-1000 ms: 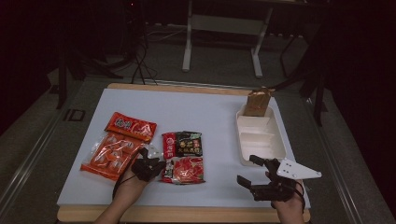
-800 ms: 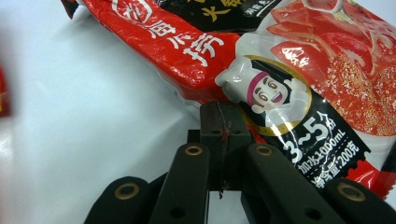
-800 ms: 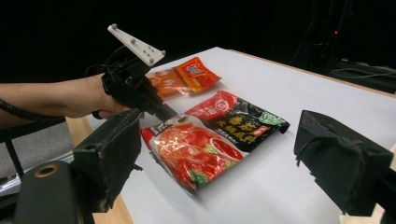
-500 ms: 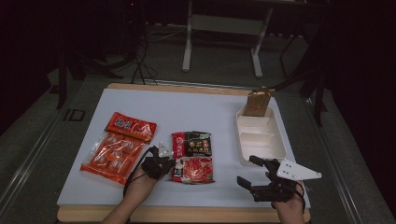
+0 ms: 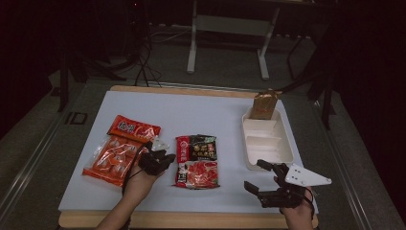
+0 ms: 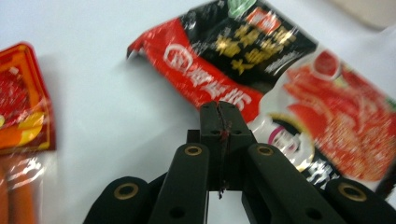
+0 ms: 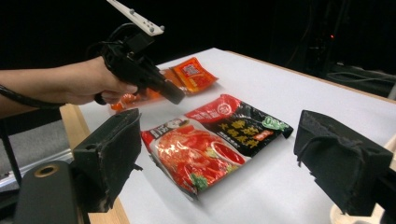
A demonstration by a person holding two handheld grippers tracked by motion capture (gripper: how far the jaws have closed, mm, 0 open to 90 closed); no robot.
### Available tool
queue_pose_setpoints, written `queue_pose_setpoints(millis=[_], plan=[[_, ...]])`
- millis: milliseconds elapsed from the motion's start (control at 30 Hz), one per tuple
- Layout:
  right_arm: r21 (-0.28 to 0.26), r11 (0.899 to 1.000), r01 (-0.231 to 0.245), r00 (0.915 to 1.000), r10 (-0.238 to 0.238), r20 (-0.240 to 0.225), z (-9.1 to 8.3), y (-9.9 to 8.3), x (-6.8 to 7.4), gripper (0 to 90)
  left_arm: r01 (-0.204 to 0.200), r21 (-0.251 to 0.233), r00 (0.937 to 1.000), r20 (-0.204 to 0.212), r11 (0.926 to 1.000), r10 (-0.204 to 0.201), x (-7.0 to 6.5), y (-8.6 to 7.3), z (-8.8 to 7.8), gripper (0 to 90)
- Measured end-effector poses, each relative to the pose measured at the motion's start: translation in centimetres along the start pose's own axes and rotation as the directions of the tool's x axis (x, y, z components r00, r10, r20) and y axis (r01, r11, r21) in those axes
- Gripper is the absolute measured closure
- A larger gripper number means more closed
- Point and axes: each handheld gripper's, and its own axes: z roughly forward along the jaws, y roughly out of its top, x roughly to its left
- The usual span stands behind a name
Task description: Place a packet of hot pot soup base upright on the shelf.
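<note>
Since a second ago our left gripper [image 5: 160,154] has drawn back off the soup-base packet [image 5: 197,161], jaws pressed together empty. That packet lies at its 3 o'clock, long axis 12-to-6, nearer it than our wide-open right gripper [image 5: 261,176].

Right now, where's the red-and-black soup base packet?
High view: the red-and-black soup base packet lies flat mid-table, between the orange sausage pack on its left and the white tray on its right, beside the left tongs.

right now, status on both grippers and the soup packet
Left gripper shut, empty, just above the soup packet's left edge. Right gripper open, idle near the tray. Packet flat on the table, nothing in the way.
</note>
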Motion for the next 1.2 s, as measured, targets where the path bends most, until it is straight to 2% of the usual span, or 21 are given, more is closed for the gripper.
queue_pose_setpoints(millis=[100, 133, 233, 267, 467, 533, 567, 733, 833, 900, 967, 1000, 1133, 1200], plan=[[-0.009, 1.000, -0.002, 1.0000, 0.002, -0.010, 0.0, 0.0, -0.1, 14.8, 0.001, -0.023, 0.9998, 0.019, 0.9997, -0.001, 0.1, 0.5, 0.0, 87.3], [-0.010, 1.000, -0.001, 1.0000, 0.001, -0.009, 0.1, 0.0, -0.1, 14.8, 0.007, -0.029, 0.9999, 0.012, 0.9995, -0.007, 0.1, 0.7, 0.1, 82.7], [-0.007, 1.000, 0.000, 1.0000, 0.000, -0.008, 0.1, -0.1, -0.1, 14.8, 0.013, -0.039, 0.9999, 0.006, 0.9992, -0.013, 0.2, 1.2, 0.2, 79.5], [-0.003, 1.000, 0.000, 1.0000, -0.001, -0.007, 0.1, -0.1, -0.1, 14.8, 0.019, -0.042, 0.9998, -0.001, 0.9989, -0.019, 0.3, 1.3, 0.4, 72.9], [0.006, 1.000, 0.008, 1.0000, -0.008, -0.001, 0.2, -0.2, -0.1, 14.8, 0.021, -0.062, 0.9995, -0.020, 0.9978, -0.022, 1.0, 2.4, 1.1, 69.3], [0.008, 1.000, 0.010, 1.0000, -0.010, -0.001, 0.2, -0.2, -0.1, 14.7, 0.032, -0.059, 0.9993, -0.019, 0.9978, -0.033, 1.4, 2.7, 1.5, 69.2], [0.009, 1.000, 0.009, 1.0000, -0.009, -0.003, 0.2, -0.2, -0.1, 14.7, 0.029, -0.053, 0.9990, -0.032, 0.9982, -0.030, 1.6, 2.8, 1.7, 69.2], [0.013, 1.000, 0.012, 0.9999, -0.011, -0.004, 0.3, -0.3, -0.1, 14.8, 0.050, -0.046, 0.9973, -0.051, 0.9977, -0.052, 2.6, 3.3, 3.0, 61.8], [0.018, 1.000, 0.007, 0.9999, -0.007, -0.010, 0.4, -0.4, -0.2, 14.8, 0.071, -0.043, 0.9968, -0.034, 0.9965, -0.072, 3.4, 3.6, 3.9, 54.7], [0.023, 1.000, 0.008, 0.9999, -0.008, -0.011, 0.5, -0.5, -0.1, 14.8, 0.068, -0.032, 0.9972, -0.031, 0.9972, -0.069, 3.7, 3.7, 4.5, 46.8], [0.023, 1.000, 0.012, 0.9998, -0.012, -0.016, 0.5, -0.5, -0.1, 14.8, 0.061, -0.028, 0.9973, -0.040, 0.9978, -0.062, 3.9, 3.7, 5.0, 45.7], [0.023, 1.000, 0.013, 0.9998, -0.013, -0.018, 0.5, -0.5, 0.0, 14.7, 0.070, -0.024, 0.9968, -0.037, 0.9973, -0.071, 4.1, 3.7, 5.3, 41.8], [0.025, 1.000, 0.009, 0.9998, -0.009, -0.020, 0.6, -0.6, -0.1, 14.8, 0.074, -0.015, 0.9967, -0.031, 0.9972, -0.074, 4.7, 3.9, 6.3, 42.7], [0.026, 1.000, 0.006, 0.9997, -0.005, -0.023, 0.6, -0.6, -0.2, 14.8, 0.057, -0.003, 0.9976, -0.039, 0.9984, -0.057, 4.9, 4.1, 6.8, 44.1]])
